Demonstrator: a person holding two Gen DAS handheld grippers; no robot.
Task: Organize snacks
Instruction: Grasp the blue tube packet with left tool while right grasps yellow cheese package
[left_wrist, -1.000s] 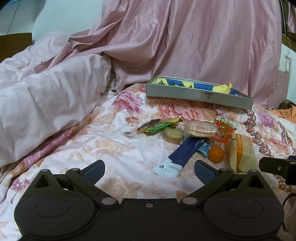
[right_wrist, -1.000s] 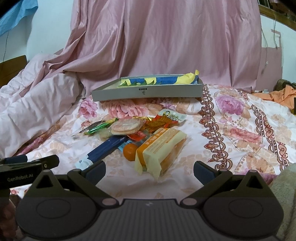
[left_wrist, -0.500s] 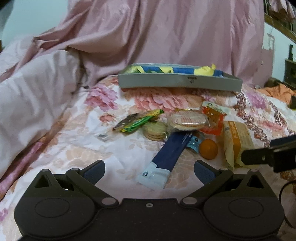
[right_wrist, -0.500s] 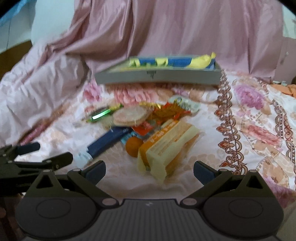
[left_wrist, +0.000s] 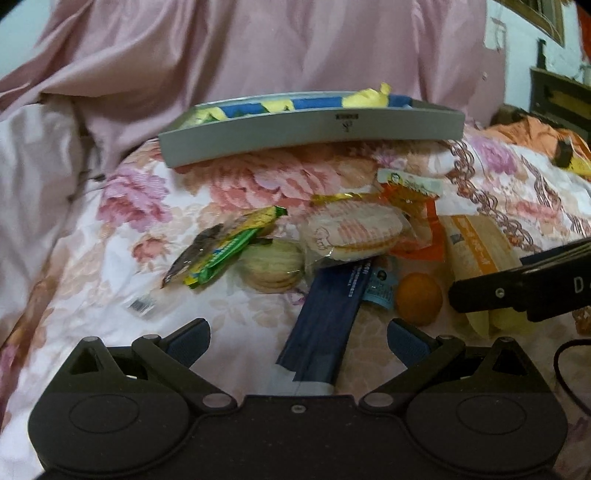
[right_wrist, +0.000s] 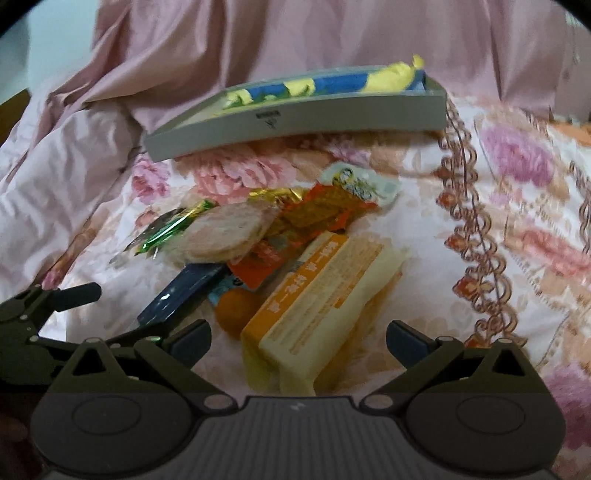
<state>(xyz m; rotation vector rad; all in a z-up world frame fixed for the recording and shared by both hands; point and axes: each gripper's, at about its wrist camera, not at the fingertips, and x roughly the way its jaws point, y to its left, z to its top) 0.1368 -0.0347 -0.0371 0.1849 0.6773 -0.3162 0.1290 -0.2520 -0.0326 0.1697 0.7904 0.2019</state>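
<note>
A pile of snacks lies on the floral bedspread (left_wrist: 122, 280). My left gripper (left_wrist: 297, 338) is open, its jaws on either side of the near end of a long dark blue packet (left_wrist: 325, 314). Beyond it lie a green wrapper (left_wrist: 229, 251), round biscuits (left_wrist: 271, 267), a rice cracker pack (left_wrist: 351, 230) and an orange (left_wrist: 419, 297). My right gripper (right_wrist: 297, 338) is open around the near end of a yellow-orange cake pack (right_wrist: 325, 299). A grey tray (left_wrist: 314, 129) with blue and yellow items stands behind; it also shows in the right wrist view (right_wrist: 295, 118).
A pink quilt (left_wrist: 33, 177) is heaped at the left and a pink curtain (left_wrist: 295, 44) hangs behind the tray. Orange cloth (left_wrist: 528, 133) lies at the far right. The left gripper shows at the lower left of the right wrist view (right_wrist: 48, 314).
Both grippers have moved forward and down toward the snack pile. The blue packet now lies between the left jaws, the cake pack between the right jaws. Both stay open.
</note>
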